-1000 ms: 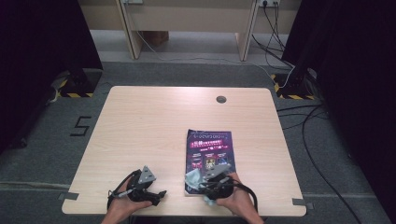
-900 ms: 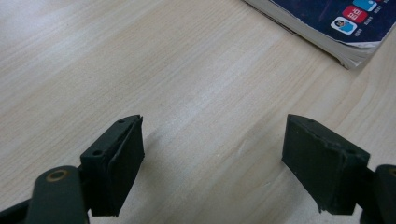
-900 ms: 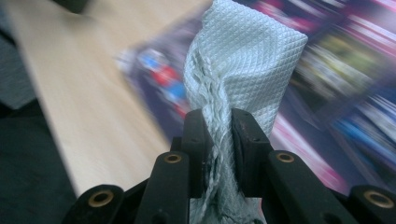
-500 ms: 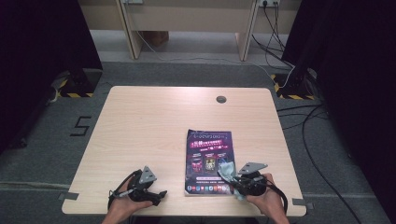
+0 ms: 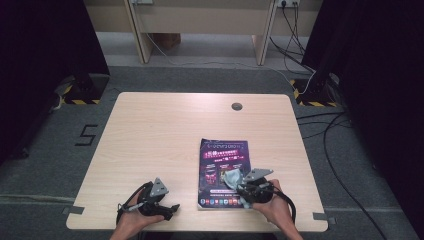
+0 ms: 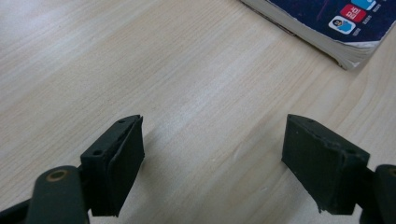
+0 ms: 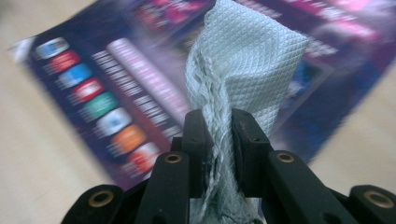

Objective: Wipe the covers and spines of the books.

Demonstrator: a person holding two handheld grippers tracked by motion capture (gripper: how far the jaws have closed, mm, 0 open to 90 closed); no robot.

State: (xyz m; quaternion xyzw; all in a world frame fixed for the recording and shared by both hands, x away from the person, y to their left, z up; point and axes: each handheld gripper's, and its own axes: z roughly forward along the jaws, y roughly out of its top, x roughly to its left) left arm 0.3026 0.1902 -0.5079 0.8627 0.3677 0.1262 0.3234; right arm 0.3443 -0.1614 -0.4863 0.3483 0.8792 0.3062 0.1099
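Right gripper (image 7: 218, 128) clamped on pale green cloth (image 7: 243, 70), shifted back from the book's right edge onto its lower cover since half a second ago; wiping stroke judged under way; book (image 5: 220, 160) flat on table (image 5: 150, 130); left gripper (image 6: 212, 158) parked, jaws spread empty; no obstruction nearby; cable port (image 5: 236, 106) far off.

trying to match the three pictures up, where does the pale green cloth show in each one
High view: the cloth lies bunched on the lower part of the magazine, just left of the right tongs.
Left gripper view: no cloth in the picture; the magazine corner sits at the top right, beyond the open left tongs.
Right gripper view: cloth rises up the centre, pinched in the right tongs.
Shared landmark: the dark magazine cover.
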